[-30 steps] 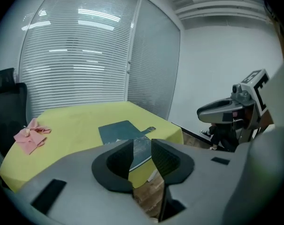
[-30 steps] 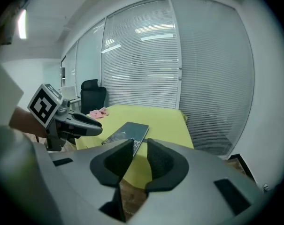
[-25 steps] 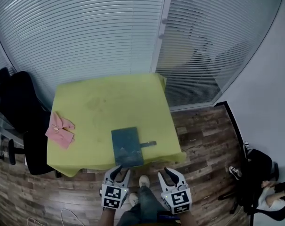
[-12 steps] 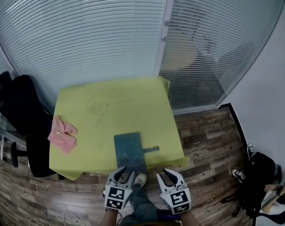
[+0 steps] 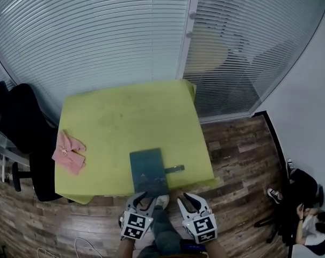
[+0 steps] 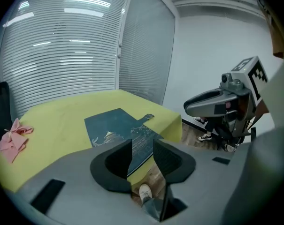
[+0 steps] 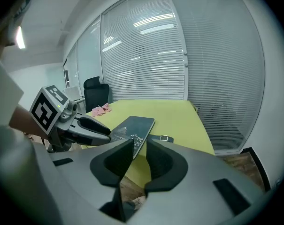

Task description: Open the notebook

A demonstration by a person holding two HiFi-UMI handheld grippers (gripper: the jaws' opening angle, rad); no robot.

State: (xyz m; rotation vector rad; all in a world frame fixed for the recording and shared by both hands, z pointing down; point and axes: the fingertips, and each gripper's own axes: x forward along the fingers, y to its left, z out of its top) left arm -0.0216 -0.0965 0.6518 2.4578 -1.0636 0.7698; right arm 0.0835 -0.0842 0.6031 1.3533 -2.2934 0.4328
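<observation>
Notebook (image 5: 149,171): closed and flat, dark blue-green, at the near edge of the yellow counter (image 5: 135,112).
Pink cloth (image 5: 69,151): crumpled at the counter's left edge, well apart from the notebook.
Left gripper (image 5: 143,199): just short of the notebook's near edge; its fingers have just been opening and stand parted, with nothing between them.
Right gripper (image 5: 185,199): below the counter's edge, near the notebook's right corner; fingers released, a narrow gap, empty.
Strap (image 5: 174,169): trails loose from the notebook's right side.
Step in hand: likely the approach to the cover.
Doing it well: catch only the cover, probably along the strap side, while the other gripper pins the body so the notebook does not slide off the edge.
Count: one notebook, one strap, one cloth, one counter, two grippers.
</observation>
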